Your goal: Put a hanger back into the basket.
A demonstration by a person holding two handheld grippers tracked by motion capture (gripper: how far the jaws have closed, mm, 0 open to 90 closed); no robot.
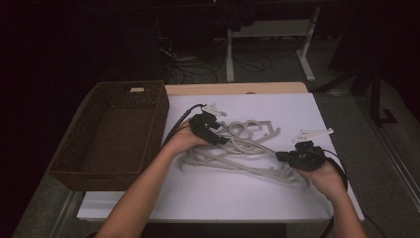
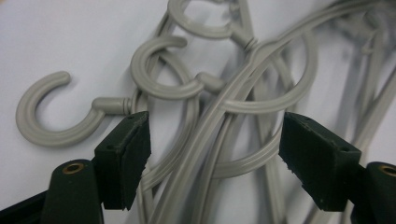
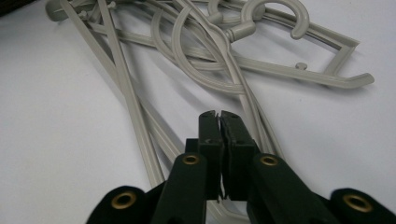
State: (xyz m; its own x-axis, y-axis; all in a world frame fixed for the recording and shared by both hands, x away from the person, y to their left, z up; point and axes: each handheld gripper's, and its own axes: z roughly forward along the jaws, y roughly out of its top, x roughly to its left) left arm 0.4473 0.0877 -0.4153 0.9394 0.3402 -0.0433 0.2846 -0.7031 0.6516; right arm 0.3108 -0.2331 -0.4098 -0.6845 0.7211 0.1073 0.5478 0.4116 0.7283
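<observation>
On white table, hangers (image 1: 242, 148) lie tangled, hooks twd basket (image 1: 116, 131).

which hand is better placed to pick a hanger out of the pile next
Left. The left gripper has open jaws straddling the grey hangers near their hooks. The right gripper looks shut at the pile's far end.

A brown woven basket (image 1: 111, 134) sat on the left side of the table (image 1: 223, 198) — it had a small pale tag (image 1: 137, 89) at its far rim. The table had a white top and a bare wood strip (image 1: 237, 88) along the back. Behind it — a dark floor with cables (image 1: 198, 69) and white desk legs (image 1: 307, 54).
</observation>
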